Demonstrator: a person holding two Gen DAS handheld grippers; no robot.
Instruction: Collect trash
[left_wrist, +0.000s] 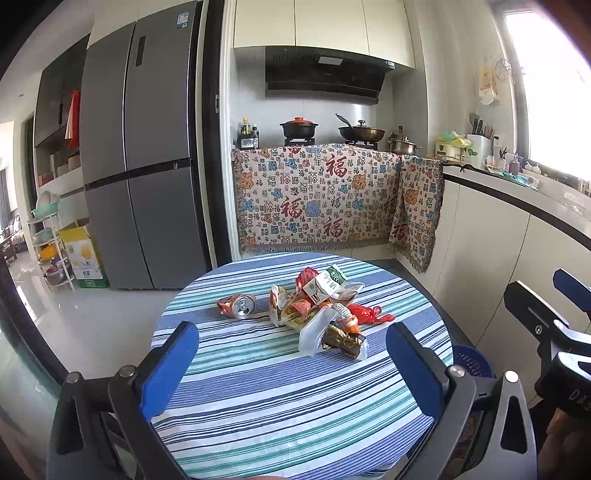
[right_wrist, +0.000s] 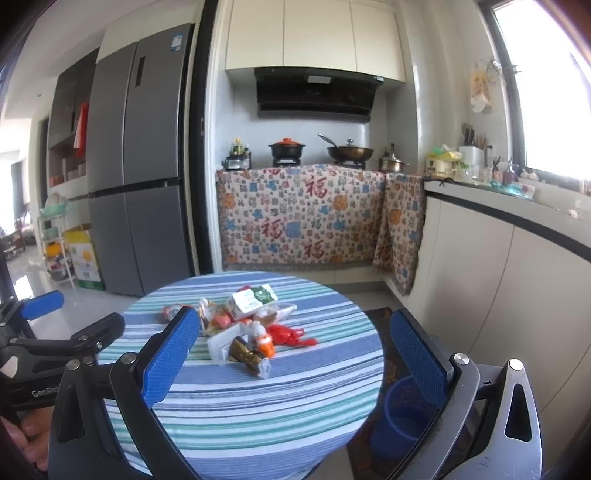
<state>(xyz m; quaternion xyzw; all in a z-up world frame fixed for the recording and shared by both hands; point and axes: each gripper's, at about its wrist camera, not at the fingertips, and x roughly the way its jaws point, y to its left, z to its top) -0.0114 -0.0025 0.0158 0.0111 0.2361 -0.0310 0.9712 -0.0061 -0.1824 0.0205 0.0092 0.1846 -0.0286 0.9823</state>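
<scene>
A pile of trash lies on the round striped table: a crushed orange can, a green-and-white milk carton, snack wrappers, a clear plastic box and a red plastic bag. The same pile shows in the right wrist view, with the carton and red bag. My left gripper is open and empty, short of the pile. My right gripper is open and empty, also short of it. A blue bin stands on the floor right of the table.
The blue bin's rim shows past the table edge. The right gripper appears at the left view's right edge. A grey fridge stands behind left, a cloth-covered stove counter behind, white cabinets along the right.
</scene>
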